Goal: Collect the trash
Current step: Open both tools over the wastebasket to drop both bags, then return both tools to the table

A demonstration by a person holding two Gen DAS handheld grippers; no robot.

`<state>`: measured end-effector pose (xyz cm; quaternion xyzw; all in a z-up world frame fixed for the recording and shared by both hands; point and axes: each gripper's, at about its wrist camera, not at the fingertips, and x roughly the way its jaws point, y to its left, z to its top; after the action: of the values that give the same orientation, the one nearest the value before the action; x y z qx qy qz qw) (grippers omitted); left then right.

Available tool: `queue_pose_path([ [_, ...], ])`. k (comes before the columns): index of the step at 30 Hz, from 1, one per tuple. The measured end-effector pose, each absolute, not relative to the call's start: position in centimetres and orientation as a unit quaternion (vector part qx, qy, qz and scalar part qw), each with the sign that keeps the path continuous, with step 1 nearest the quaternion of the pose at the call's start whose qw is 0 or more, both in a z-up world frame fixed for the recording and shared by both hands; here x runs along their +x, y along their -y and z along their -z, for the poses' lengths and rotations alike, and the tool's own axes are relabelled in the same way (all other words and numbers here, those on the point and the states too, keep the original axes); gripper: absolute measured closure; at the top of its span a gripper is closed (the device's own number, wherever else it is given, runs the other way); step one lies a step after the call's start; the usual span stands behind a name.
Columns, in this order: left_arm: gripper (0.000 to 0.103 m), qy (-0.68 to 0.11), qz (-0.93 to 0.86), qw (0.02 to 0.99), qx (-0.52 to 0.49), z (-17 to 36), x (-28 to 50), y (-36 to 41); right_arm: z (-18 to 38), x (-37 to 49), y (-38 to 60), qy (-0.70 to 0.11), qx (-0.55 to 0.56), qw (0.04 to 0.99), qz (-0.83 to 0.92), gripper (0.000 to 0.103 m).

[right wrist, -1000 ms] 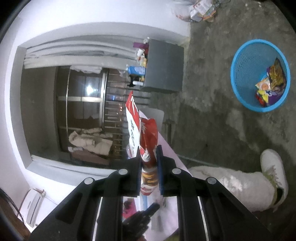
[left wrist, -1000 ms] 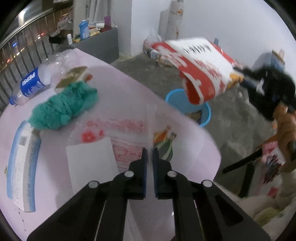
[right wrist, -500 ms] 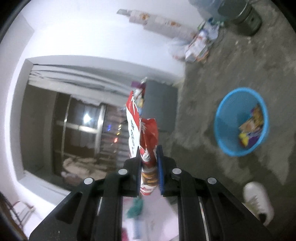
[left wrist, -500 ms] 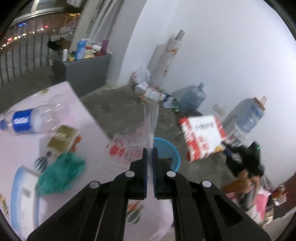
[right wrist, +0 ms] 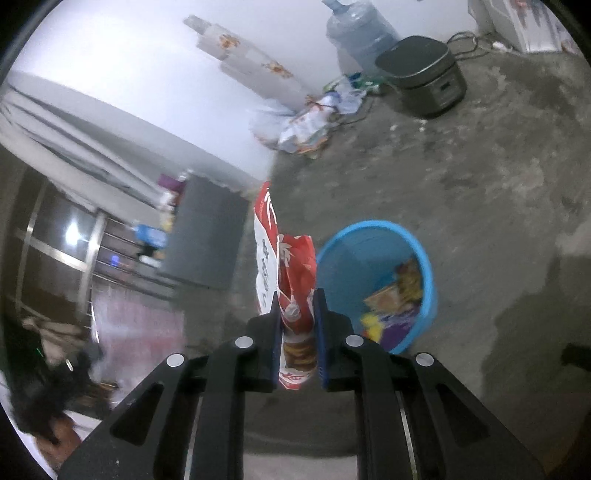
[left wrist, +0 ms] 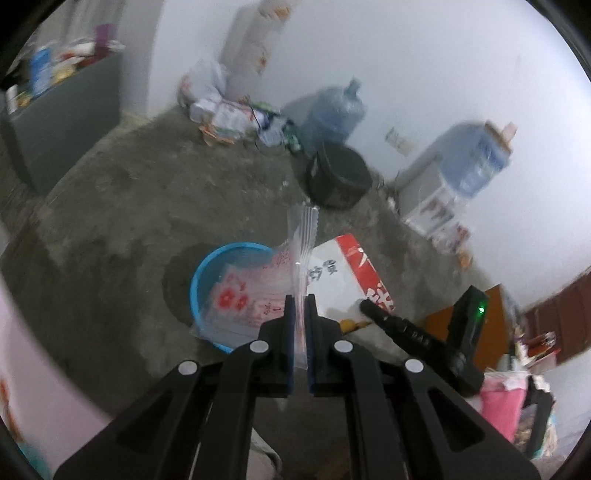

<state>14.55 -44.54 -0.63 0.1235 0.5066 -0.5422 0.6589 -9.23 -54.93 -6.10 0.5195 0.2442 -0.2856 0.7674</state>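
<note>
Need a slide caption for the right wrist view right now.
Right gripper, jaws shut on a red-and-white snack bag, beside the blue basket of wrappers.

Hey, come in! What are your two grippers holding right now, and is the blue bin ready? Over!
Left gripper shut on clear plastic wrapper. Right gripper shut on red snack bag. Blue bin open below, nothing blocking it.

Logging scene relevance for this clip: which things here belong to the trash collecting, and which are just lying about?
Job:
- clear plastic wrapper, in left claw
- red and white snack bag, in right claw
- blue basket, wrappers inside

Lying about:
- water jug
- rice cooker
- grey cabinet
</note>
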Motion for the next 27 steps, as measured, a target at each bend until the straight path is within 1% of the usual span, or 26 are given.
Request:
queue_pose_path([
  [3, 0.096, -0.51, 0.537, 0.653, 0.156, 3.7, 14.2, 49.4, 8.0, -7.3, 56.3, -0.265, 0.491, 0.771, 0.307, 0.088],
  [5, 0.095, -0.507, 0.529, 0.653, 0.191, 6.6, 13.8, 52.4, 9.3, -6.3, 57.0, -0.277, 0.467, 0.779, 0.314, 0.083],
  [6, 0.093, -0.514, 0.524, 0.648, 0.204, 8.3, 13.7, 54.1, 10.4, -5.6, 57.5, -0.283, 0.457, 0.781, 0.319, 0.082],
  [7, 0.088, -0.52, 0.518, 0.644, 0.216, 10.0, 13.7, 55.2, 11.7, -4.9, 57.8, -0.288, 0.447, 0.782, 0.325, 0.076],
  [8, 0.072, -0.525, 0.513, 0.64, 0.226, 11.5, 14.0, 56.0, 12.8, -4.5, 58.0, -0.295, 0.438, 0.784, 0.327, 0.068],
  [9, 0.053, -0.531, 0.505, 0.639, 0.235, 12.9, 14.0, 56.6, 14.1, -4.0, 58.1, -0.309, 0.426, 0.784, 0.33, 0.063],
  [10, 0.046, -0.538, 0.486, 0.643, 0.248, 14.8, 14.1, 57.5, 16.0, -3.5, 58.3, -0.338, 0.416, 0.774, 0.338, 0.058],
  [11, 0.042, -0.541, 0.471, 0.648, 0.256, 15.8, 14.3, 57.8, 17.3, -3.4, 58.4, -0.358, 0.419, 0.762, 0.34, 0.058],
  [13, 0.042, -0.553, 0.449, 0.646, 0.275, 17.3, 14.3, 58.1, 18.2, -4.2, 58.5, -0.366, 0.443, 0.745, 0.338, 0.057],
  [14, 0.041, -0.556, 0.452, 0.642, 0.273, 17.5, 14.3, 57.9, 18.1, -5.1, 58.4, -0.354, 0.455, 0.743, 0.34, 0.052],
  [15, 0.038, -0.554, 0.459, 0.64, 0.269, 17.2, 14.3, 57.7, 17.7, -6.1, 58.2, -0.341, 0.459, 0.744, 0.346, 0.048],
  [17, 0.035, -0.539, 0.467, 0.646, 0.272, 16.4, 14.3, 57.1, 16.8, -7.4, 58.0, -0.328, 0.456, 0.749, 0.352, 0.046],
  [22, 0.035, -0.511, 0.477, 0.666, 0.26, 12.1, 14.9, 55.2, 14.7, -10.1, 58.3, -0.3, 0.479, 0.742, 0.361, 0.046],
  [27, 0.035, -0.482, 0.487, 0.692, 0.227, 5.9, 16.0, 51.8, 11.5, -9.9, 57.7, -0.277, 0.468, 0.761, 0.353, 0.046],
])
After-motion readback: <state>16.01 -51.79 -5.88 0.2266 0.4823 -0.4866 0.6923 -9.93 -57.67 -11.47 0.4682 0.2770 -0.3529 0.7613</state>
